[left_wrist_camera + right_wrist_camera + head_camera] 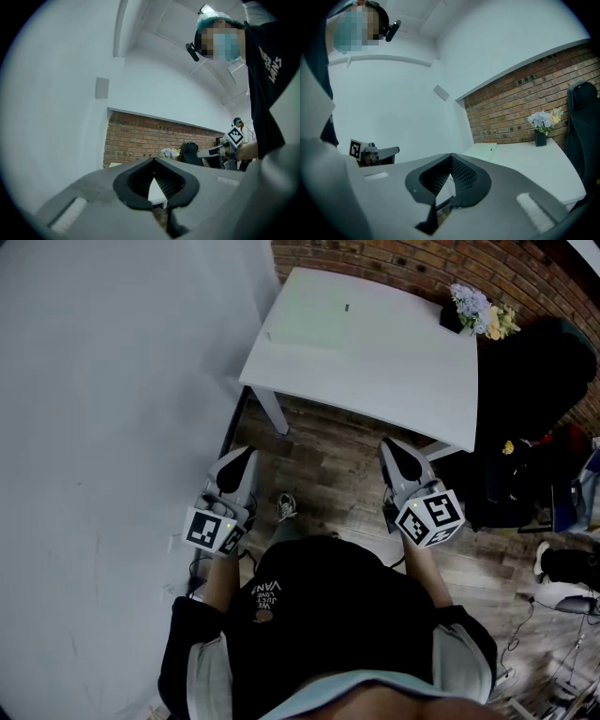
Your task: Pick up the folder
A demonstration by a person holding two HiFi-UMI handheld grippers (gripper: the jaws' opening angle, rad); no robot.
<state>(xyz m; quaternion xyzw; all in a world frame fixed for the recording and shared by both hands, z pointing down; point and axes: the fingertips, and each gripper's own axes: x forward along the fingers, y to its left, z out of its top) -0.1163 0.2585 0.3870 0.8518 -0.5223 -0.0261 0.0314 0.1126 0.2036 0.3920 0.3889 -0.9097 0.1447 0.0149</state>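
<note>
The folder (309, 320) is pale green and lies flat on the far left part of the white table (403, 362). In the right gripper view the folder (485, 151) shows beyond the jaws, near the wall. My left gripper (246, 456) and right gripper (391, 446) are both held in front of the person, short of the table's near edge and over the wooden floor. Both point toward the table. Each has its jaws shut with nothing between them. Neither one touches the folder.
A small pot of flowers (478, 310) stands at the table's far right corner by the brick wall. A black chair (539, 381) and assorted gear sit to the right. A white wall (112, 381) runs along the left. One shoe (286, 507) shows on the floor.
</note>
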